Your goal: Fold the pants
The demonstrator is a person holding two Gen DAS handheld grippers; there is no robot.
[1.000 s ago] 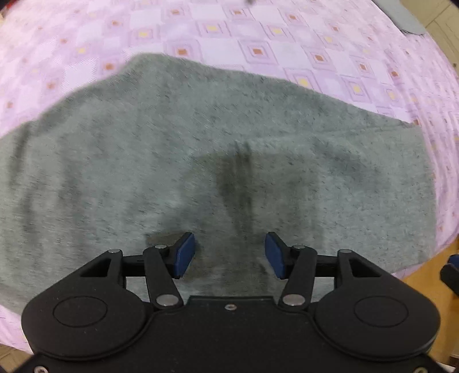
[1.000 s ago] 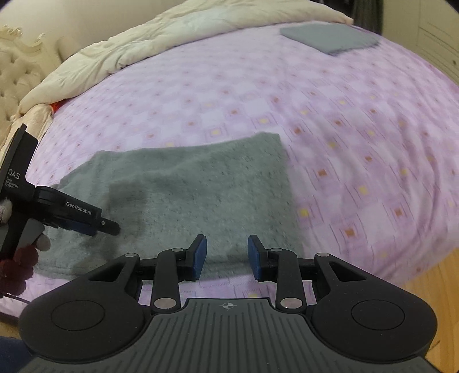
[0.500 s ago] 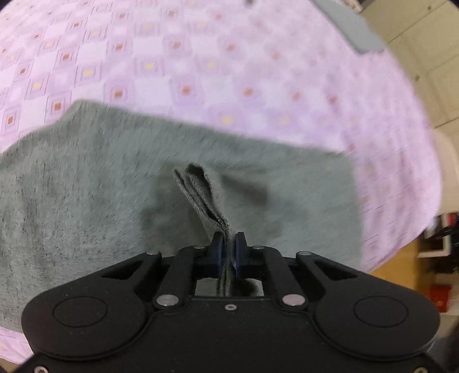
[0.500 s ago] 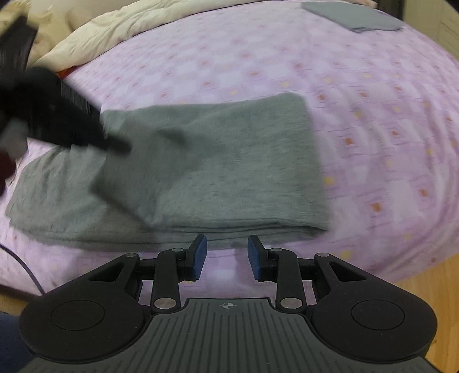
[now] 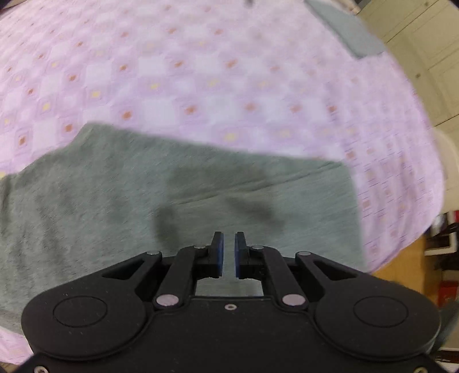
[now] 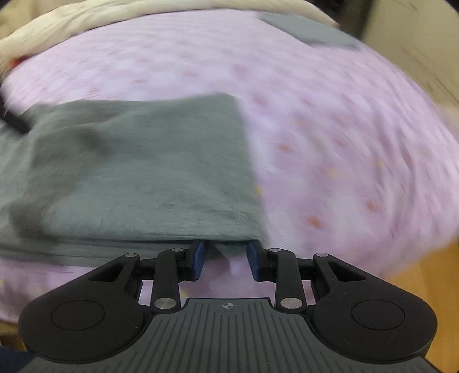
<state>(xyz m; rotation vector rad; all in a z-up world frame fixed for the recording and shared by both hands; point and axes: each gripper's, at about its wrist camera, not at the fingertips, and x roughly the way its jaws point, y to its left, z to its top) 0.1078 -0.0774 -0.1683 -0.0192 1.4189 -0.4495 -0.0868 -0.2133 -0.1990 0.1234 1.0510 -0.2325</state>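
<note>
While right fingers (image 6: 226, 259) close at pants (image 6: 137, 166) edge, left fingers (image 5: 228, 252) nearly closed, empty

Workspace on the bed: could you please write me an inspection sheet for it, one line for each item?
Surface: bed with a lilac patterned cover, motion blurred.
Job's things: grey pants, folded in layers, lying near the bed's edge.
Clutter: another folded grey cloth at the far side; cream duvet bunched behind.
Grippers: left gripper shut above the pants, and I cannot tell if cloth is pinched; right gripper open, its tips at the near edge of the pants.
Cables: nothing seen.
Surroundings: wooden floor beside the bed; pale cabinet doors.
</note>
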